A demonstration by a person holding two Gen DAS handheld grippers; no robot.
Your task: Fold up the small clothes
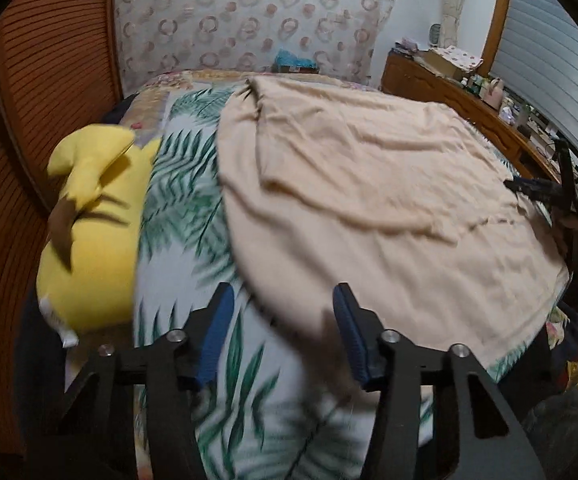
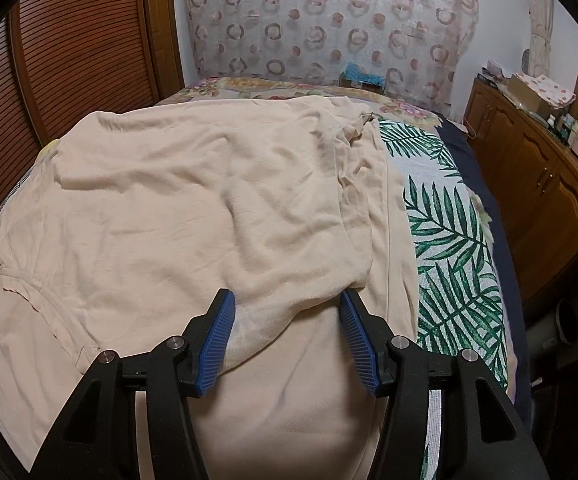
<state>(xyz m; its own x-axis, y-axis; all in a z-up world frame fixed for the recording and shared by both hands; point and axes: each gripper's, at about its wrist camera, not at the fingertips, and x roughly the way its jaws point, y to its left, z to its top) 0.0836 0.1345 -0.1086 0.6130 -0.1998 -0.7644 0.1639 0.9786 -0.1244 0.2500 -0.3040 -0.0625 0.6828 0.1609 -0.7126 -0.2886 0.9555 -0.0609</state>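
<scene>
Beige shirt (image 2: 209, 200) bunches between the half-open right tool (image 2: 285, 308); left tool (image 1: 283, 300) open, empty.

Matt, creased beige cloth garment (image 2: 217, 200); glossy wooden cabinet (image 2: 529, 184).

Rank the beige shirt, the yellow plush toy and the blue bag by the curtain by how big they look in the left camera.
1. Beige shirt
2. Yellow plush toy
3. Blue bag; it lies farthest away, so its true size is unsure.

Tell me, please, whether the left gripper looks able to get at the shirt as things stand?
Probably yes: the left gripper is open, the shirt edge lies just ahead on the bedspread, and nothing blocks it.
</scene>
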